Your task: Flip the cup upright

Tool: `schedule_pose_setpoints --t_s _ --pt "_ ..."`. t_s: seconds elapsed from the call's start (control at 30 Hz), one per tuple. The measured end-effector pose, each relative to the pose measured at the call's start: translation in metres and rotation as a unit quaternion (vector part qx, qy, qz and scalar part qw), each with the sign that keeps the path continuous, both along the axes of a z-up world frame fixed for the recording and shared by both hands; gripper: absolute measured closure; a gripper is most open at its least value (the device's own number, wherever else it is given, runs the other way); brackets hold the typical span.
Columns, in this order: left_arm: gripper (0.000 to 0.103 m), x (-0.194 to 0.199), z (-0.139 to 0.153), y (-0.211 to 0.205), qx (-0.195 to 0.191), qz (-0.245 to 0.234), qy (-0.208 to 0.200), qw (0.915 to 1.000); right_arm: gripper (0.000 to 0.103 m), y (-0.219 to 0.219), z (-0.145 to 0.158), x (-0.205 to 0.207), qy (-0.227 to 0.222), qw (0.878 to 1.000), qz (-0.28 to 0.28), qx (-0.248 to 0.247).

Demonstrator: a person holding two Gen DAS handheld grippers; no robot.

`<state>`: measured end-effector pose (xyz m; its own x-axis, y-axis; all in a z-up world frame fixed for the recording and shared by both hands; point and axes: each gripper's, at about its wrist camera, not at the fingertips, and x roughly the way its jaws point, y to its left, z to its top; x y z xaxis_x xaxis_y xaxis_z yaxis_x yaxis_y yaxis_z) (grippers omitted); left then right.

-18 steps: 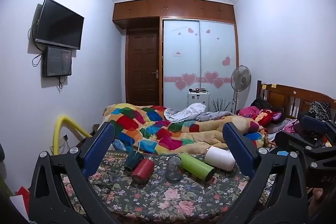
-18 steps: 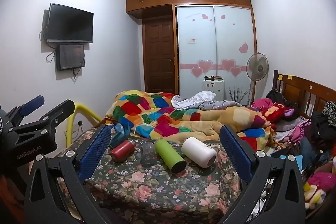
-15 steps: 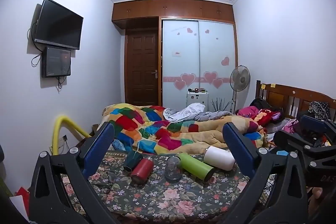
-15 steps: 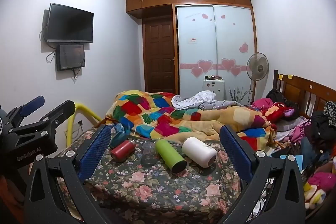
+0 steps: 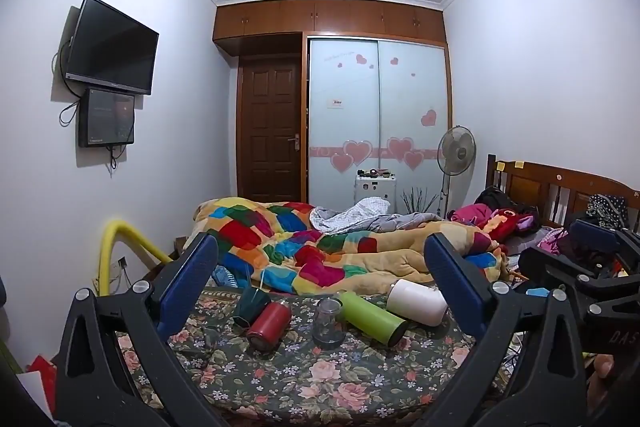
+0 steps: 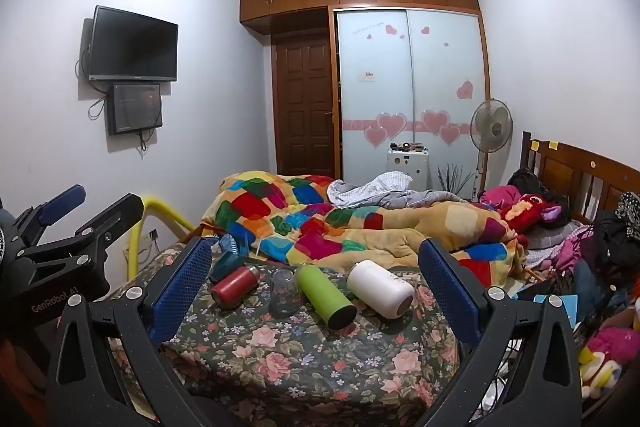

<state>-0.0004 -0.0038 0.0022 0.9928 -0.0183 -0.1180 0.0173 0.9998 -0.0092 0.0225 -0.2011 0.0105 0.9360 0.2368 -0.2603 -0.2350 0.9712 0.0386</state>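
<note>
Several cups lie on a floral-cloth table (image 5: 320, 379) (image 6: 304, 351). A white cup (image 5: 416, 302) (image 6: 380, 288), a green cup (image 5: 372, 317) (image 6: 325, 295), a red cup (image 5: 269, 324) (image 6: 234, 287) and a dark teal cup (image 5: 251, 306) (image 6: 224, 265) lie on their sides. A clear glass (image 5: 329, 323) (image 6: 285, 293) stands mouth down. My left gripper (image 5: 320, 287) is open and empty, well short of the cups. My right gripper (image 6: 316, 287) is open and empty, also short of them.
A bed with a patchwork quilt (image 5: 320, 247) (image 6: 340, 223) sits right behind the table. A yellow tube (image 5: 120, 247) stands at the left. Clothes and toys (image 6: 600, 267) pile at the right. The other gripper shows at each view's edge.
Almost nothing has changed; the left view has shifted very slightly. Both grippers stay open.
</note>
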Motion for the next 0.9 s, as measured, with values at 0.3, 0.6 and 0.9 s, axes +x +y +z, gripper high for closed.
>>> schedule_pose_setpoints --t_s 0.3,0.6,0.9 --pt "0.0 0.0014 -0.0008 0.0 -0.001 0.003 -0.002 1.0 0.0 0.0002 0.0001 0.0006 0.002 1.0 0.0 0.0" --pt "0.0 0.0024 -0.0039 0.0044 -0.006 0.002 0.001 1.0 0.0 -0.0001 0.0003 0.0005 0.002 1.0 0.0 0.0" --pt "0.0 0.0026 -0.0036 0.0037 -0.005 0.002 0.001 1.0 0.0 -0.0004 0.0007 0.0 0.003 1.0 0.0 0.001"
